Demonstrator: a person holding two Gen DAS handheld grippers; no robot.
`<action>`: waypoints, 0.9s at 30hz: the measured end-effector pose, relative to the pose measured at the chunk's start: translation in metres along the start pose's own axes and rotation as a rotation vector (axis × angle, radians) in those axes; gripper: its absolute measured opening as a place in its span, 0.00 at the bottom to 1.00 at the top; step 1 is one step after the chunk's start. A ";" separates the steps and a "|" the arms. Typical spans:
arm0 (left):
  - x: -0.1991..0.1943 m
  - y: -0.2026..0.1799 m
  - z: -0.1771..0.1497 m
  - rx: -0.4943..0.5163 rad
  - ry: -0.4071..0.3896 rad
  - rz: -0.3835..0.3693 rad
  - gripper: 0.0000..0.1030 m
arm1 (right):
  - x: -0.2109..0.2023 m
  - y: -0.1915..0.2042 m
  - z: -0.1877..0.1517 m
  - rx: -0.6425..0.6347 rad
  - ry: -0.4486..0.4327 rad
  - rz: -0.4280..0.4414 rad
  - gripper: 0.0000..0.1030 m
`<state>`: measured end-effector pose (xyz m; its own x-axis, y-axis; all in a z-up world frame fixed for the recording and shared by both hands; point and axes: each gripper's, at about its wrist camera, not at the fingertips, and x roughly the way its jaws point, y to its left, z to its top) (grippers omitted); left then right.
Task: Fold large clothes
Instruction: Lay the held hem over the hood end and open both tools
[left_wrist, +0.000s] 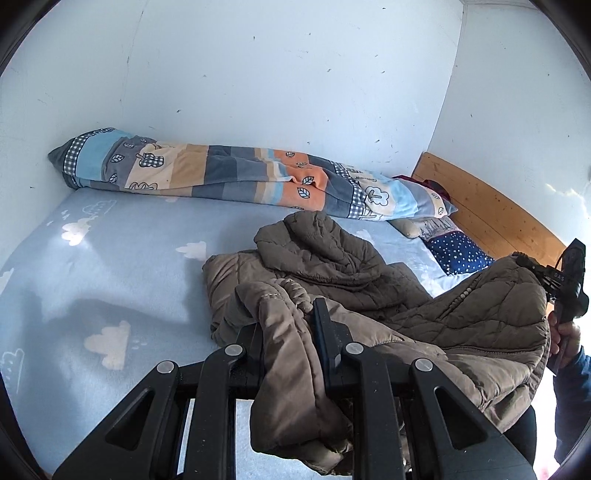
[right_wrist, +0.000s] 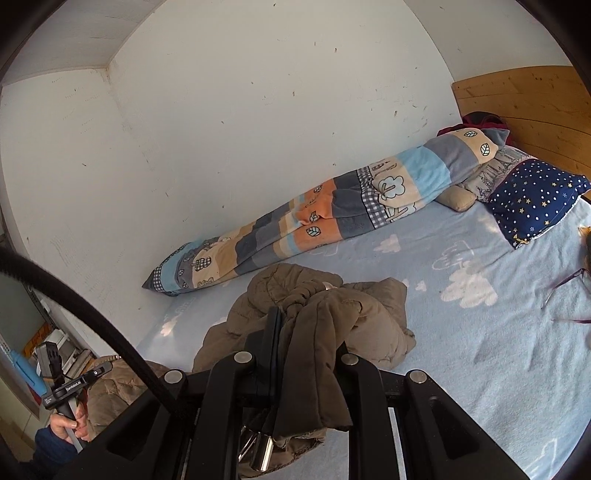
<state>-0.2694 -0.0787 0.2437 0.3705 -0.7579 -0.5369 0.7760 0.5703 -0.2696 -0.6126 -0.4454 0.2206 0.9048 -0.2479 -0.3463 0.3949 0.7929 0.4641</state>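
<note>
White walls close in a bed (left_wrist: 110, 266) with a cloud-print blue sheet and a rolled patchwork blanket (left_wrist: 229, 173). My left hand-held gripper (left_wrist: 291, 332) is clamped on a fold of the brown quilted jacket (left_wrist: 332, 266); my right hand-held gripper (right_wrist: 306, 328) pinches another fold, the rest heaped on the bed.
</note>
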 end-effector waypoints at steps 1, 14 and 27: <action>0.006 0.002 0.009 -0.010 0.002 -0.006 0.19 | 0.006 -0.001 0.007 0.001 -0.001 -0.004 0.16; 0.101 0.052 0.100 -0.175 0.082 -0.077 0.20 | 0.112 -0.018 0.080 -0.002 0.021 -0.063 0.16; 0.235 0.110 0.109 -0.290 0.198 0.061 0.20 | 0.237 -0.072 0.090 -0.028 0.128 -0.193 0.16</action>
<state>-0.0411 -0.2288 0.1745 0.2832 -0.6600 -0.6959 0.5675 0.7003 -0.4332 -0.4129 -0.6115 0.1783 0.7845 -0.3252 -0.5280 0.5527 0.7529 0.3573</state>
